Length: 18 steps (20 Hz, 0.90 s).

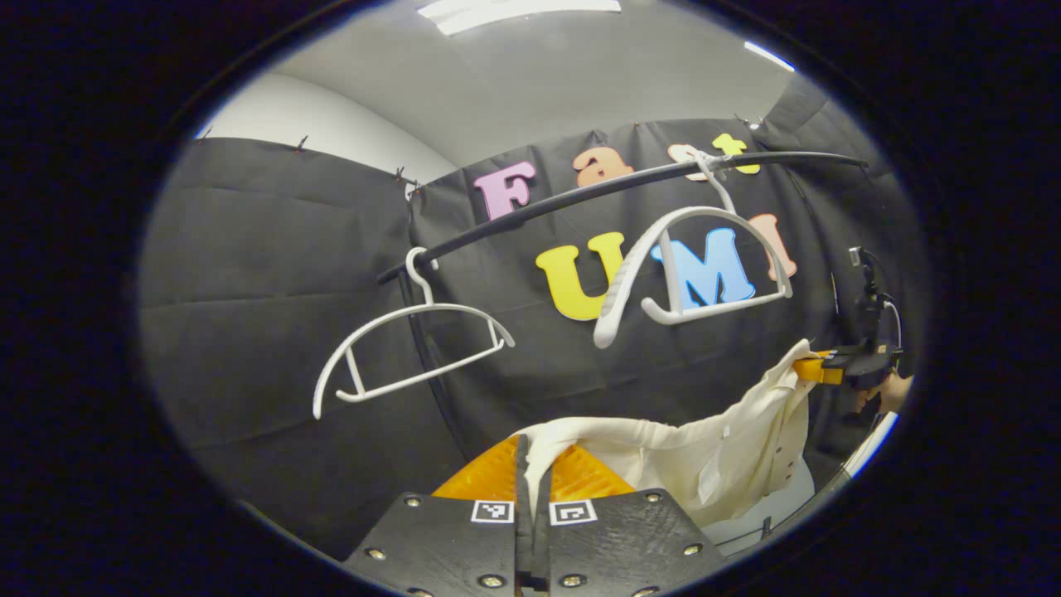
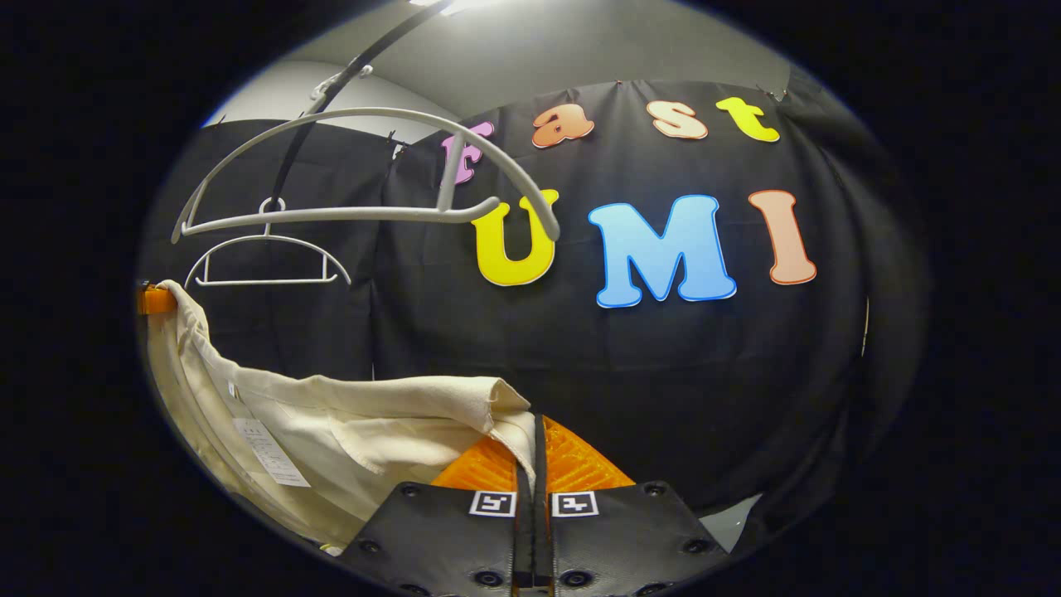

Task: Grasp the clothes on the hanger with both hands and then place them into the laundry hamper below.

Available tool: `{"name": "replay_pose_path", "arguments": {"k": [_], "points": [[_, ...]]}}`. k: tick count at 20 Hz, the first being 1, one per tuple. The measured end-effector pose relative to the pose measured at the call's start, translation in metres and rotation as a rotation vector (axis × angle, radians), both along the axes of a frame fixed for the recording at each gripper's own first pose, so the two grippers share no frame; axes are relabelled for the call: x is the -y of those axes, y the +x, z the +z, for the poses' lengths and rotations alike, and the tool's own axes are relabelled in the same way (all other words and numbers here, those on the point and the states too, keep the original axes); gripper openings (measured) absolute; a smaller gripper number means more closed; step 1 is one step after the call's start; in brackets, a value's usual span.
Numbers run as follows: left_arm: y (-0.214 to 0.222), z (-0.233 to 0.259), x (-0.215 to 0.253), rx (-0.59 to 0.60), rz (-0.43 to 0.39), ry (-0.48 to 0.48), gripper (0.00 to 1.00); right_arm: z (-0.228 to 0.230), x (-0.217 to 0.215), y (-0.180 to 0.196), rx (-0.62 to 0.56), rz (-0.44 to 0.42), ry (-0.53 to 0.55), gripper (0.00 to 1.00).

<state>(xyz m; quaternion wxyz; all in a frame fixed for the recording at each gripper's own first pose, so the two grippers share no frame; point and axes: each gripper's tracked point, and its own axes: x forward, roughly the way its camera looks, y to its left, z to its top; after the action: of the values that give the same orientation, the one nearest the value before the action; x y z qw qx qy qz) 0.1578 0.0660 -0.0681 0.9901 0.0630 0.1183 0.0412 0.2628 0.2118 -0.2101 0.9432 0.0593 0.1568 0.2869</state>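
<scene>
A cream garment hangs stretched between the two grippers, off the hangers. In the left gripper view my left gripper is shut on one edge of the cloth, and the right gripper pinches the other end at the far right, held by a hand. In the right gripper view my right gripper is shut on the cream garment, which runs left to the left gripper. Two bare white hangers hang on the black rail above.
The black cloth wall stands close behind the rail. In the right gripper view the white hangers hang at upper left. A white surface shows under the garment at lower right.
</scene>
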Motion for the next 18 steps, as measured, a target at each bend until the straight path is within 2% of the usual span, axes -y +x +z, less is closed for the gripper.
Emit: {"name": "replay_pose_path", "arguments": {"k": [3, 11, 18], "points": [[-0.032, -0.022, 0.011, -0.037, 0.008, -0.04, 0.02, 0.003, -0.016, -0.031, -0.017, 0.058, 0.002, 0.01], [-0.104, -0.068, 0.025, -0.13, 0.009, -0.146, 0.02, 0.038, -0.089, -0.134, -0.029, 0.301, 0.039, 0.02], [-0.161, -0.05, 0.056, -0.149, -0.04, -0.193, 0.01, 0.076, -0.138, -0.23, -0.046, 0.519, 0.11, 0.01]]}}
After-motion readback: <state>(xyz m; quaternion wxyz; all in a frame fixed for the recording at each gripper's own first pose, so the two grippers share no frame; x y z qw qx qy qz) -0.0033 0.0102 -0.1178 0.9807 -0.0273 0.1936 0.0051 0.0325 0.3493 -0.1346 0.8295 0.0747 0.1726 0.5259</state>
